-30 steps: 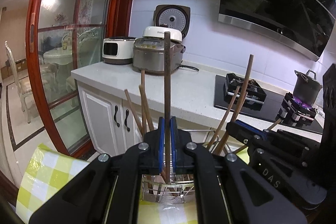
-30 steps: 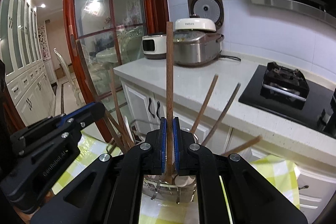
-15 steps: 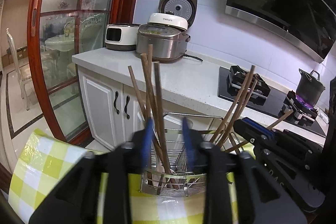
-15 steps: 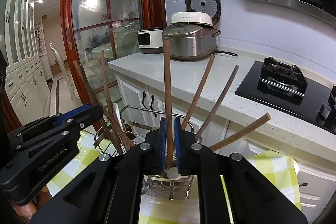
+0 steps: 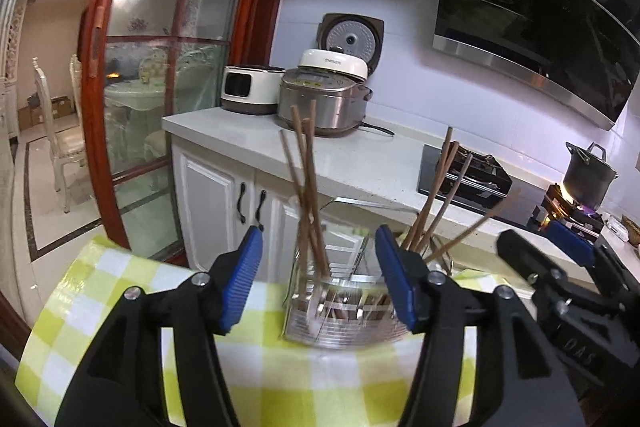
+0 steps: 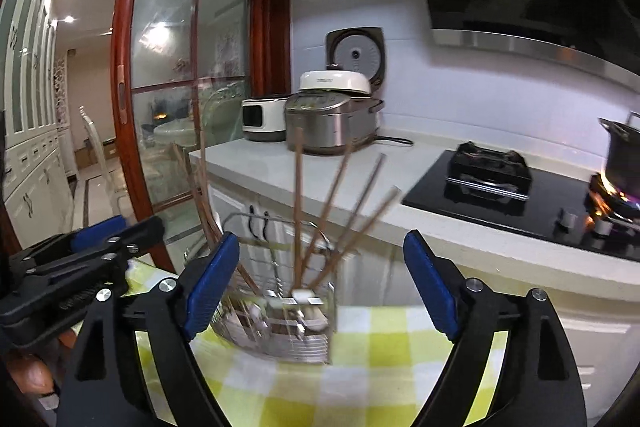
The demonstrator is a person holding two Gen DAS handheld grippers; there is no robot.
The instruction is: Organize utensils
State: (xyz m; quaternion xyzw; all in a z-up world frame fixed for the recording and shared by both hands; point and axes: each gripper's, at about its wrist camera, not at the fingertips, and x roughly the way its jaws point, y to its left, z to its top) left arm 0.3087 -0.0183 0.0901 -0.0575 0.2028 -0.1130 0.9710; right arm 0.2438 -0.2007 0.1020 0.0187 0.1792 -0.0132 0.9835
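A wire metal utensil holder (image 5: 340, 311) stands on a yellow-green checked cloth (image 5: 120, 291); it also shows in the right wrist view (image 6: 280, 323). Several brown wooden chopsticks (image 5: 306, 195) stand in its left part, and several more (image 5: 436, 203) lean right. In the right wrist view one chopstick (image 6: 298, 203) stands upright in the holder. My left gripper (image 5: 318, 283) is open and empty, drawn back in front of the holder. My right gripper (image 6: 318, 287) is open and empty too, and appears at the right of the left wrist view (image 5: 560, 259).
White counter (image 5: 360, 155) behind holds two rice cookers (image 5: 324, 99) and a white appliance (image 5: 248, 89). A black hob (image 6: 500, 195) carries a pot (image 6: 624, 151) over a lit flame. A red-framed glass door (image 5: 132, 99) stands left. White cabinet doors (image 5: 216, 203) lie below the counter.
Both grippers opened and let go of their chopsticks, which now stand in the holder. Both grippers pulled back from the holder.
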